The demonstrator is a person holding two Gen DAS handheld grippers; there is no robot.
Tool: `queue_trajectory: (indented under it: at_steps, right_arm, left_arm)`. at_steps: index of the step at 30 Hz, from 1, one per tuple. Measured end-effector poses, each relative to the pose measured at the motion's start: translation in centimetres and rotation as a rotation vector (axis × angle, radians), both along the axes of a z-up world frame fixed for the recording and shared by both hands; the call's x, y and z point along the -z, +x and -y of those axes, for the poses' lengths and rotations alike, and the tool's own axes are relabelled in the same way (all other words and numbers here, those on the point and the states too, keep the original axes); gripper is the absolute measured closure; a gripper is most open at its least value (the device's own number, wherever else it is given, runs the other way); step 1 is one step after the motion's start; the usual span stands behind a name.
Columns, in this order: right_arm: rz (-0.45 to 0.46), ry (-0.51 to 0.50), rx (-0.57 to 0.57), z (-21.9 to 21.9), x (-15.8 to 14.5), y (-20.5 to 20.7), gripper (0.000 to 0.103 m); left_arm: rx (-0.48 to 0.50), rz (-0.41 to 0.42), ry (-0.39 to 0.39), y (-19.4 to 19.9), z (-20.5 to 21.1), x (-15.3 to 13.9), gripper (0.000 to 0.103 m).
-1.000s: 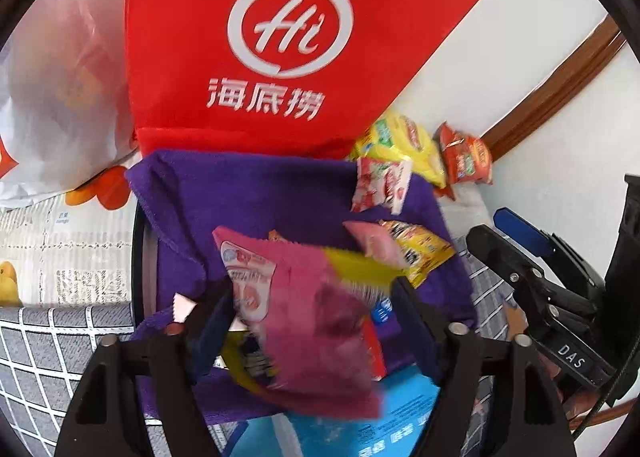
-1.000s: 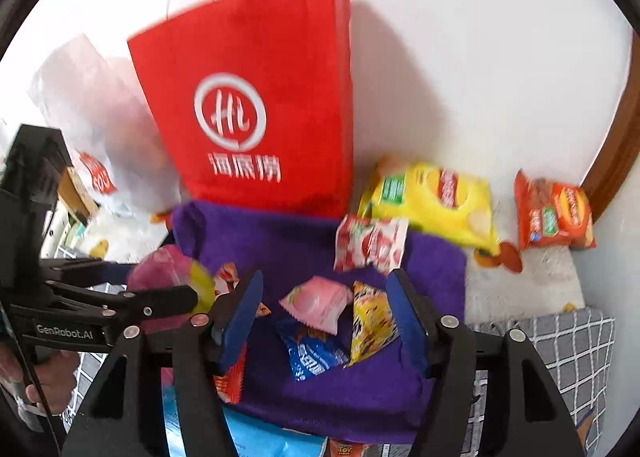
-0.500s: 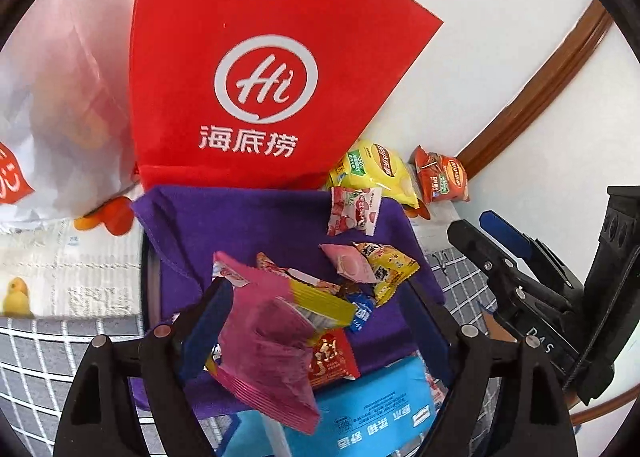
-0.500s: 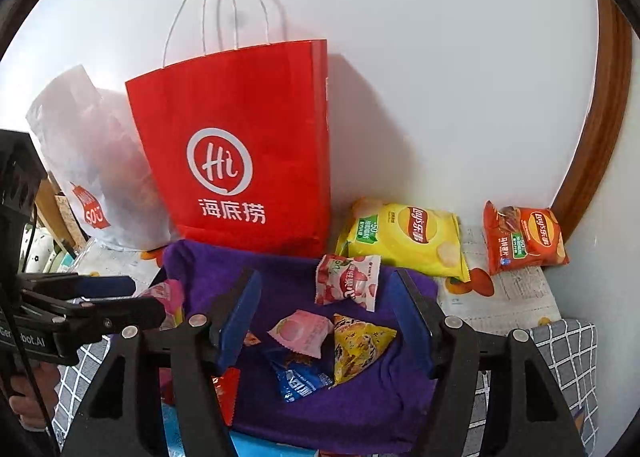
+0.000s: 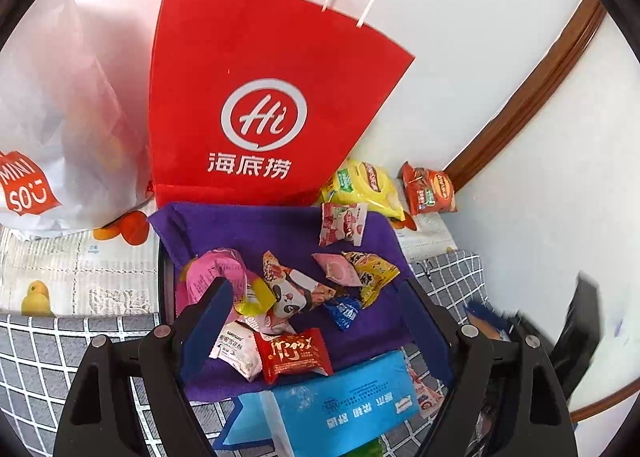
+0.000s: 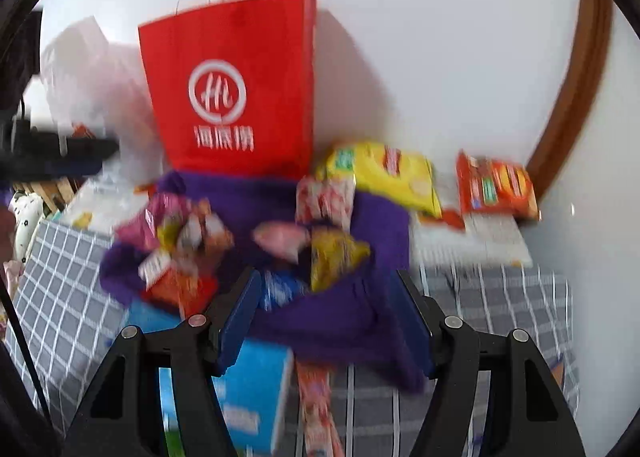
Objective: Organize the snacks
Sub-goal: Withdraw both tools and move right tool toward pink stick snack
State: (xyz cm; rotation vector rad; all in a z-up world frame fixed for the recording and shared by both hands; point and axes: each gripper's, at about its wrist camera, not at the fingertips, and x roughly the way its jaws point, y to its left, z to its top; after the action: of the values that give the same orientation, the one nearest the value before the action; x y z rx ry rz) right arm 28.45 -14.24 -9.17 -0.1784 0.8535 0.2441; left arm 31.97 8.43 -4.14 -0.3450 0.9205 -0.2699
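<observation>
- A red paper bag (image 5: 256, 105) with white cord handles stands upright at upper centre; its inside cannot be seen.
- A soft purple cloth (image 5: 248, 229) lies just below the bag, carrying a scatter of crinkly foil snack packets (image 5: 294, 353).
- A yellow crisp bag (image 5: 366, 187) sits right of the cloth.
- Left gripper (image 5: 316, 325) and right gripper (image 6: 326, 309): jaws wide, holding nothing.

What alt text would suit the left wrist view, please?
Open black two-finger left gripper above small wrapped snacks scattered on a purple cloth. Behind stand a red paper bag and a white plastic bag, against a white wall.
</observation>
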Motion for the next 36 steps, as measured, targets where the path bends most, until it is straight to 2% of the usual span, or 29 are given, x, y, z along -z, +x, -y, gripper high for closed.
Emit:
queue_trajectory:
  at_steps: [9, 12, 18, 25, 30, 33, 36]
  right_arm:
    - [-0.111, 0.021, 0.081, 2.6, 3.2, -4.4, 0.037]
    - [-0.137, 0.031, 0.073, 2.7, 4.2, -5.6, 0.037]
    - [-0.108, -0.006, 0.024, 2.2, 5.5, -7.1, 0.037]
    - [-0.113, 0.071, -0.017, 3.7, 6.0, -6.5, 0.034]
    - [-0.1, 0.08, -0.024, 4.6, 5.8, -6.0, 0.035]
    - [-0.116, 0.059, -0.018, 5.0, 6.7, -4.9, 0.037]
    - [-0.167, 0.083, -0.044, 4.7, 7.8, -3.6, 0.043]
  left_arm:
    - [0.039, 0.02, -0.024, -1.3, 0.8, -2.0, 0.019]
    - [0.043, 0.03, -0.022, -1.7, 1.0, -2.5, 0.019]
    - [0.045, 0.011, -0.002, -1.5, 1.6, -2.3, 0.019]
    - [0.041, -0.002, 0.018, -1.2, 1.9, -1.7, 0.019]
    - [0.035, -0.022, 0.037, -0.7, 2.2, -1.0, 0.019]
    - [0.035, -0.035, 0.049, -0.5, 2.6, -0.5, 0.019]
    - [0.045, -0.046, 0.056, -0.3, 3.1, -0.2, 0.019]
